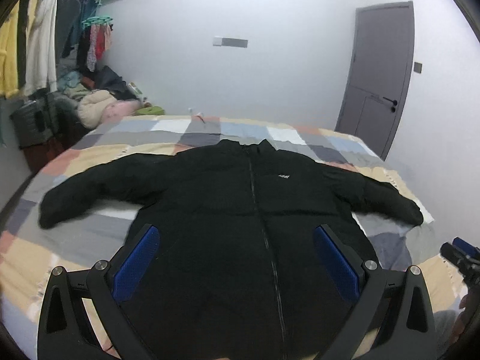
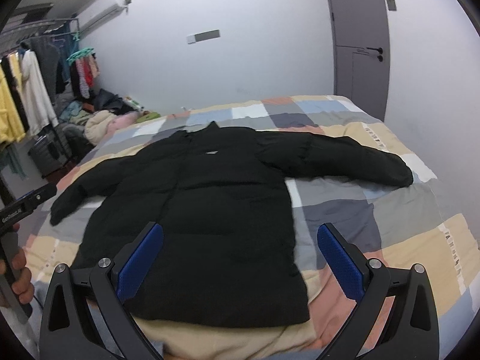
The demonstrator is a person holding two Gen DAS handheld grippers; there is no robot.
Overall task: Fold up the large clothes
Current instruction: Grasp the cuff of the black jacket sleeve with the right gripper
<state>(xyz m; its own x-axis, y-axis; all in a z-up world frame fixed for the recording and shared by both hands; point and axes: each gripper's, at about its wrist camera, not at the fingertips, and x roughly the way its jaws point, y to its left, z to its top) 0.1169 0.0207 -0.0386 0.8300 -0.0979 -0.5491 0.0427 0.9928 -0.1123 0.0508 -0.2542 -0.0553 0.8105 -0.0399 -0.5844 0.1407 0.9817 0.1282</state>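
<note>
A large black puffer jacket point(image 1: 228, 210) lies flat, front up and zipped, on a checked bedspread point(image 1: 90, 240), both sleeves spread out to the sides. It also shows in the right wrist view point(image 2: 210, 198). My left gripper point(image 1: 235, 231) is open and empty, above the jacket's lower middle. My right gripper point(image 2: 240, 231) is open and empty, above the jacket's lower right edge near the hem. The right gripper also shows at the right edge of the left wrist view point(image 1: 462, 255). The left gripper, held by a hand, shows at the left edge of the right wrist view point(image 2: 27, 201).
The bedspread point(image 2: 375, 219) covers a wide bed. A clothes rack point(image 1: 36, 39) with hanging clothes stands at the left. A pile of clothes point(image 1: 99, 102) lies beyond the bed's far left corner. A grey door point(image 1: 378, 75) is at the right.
</note>
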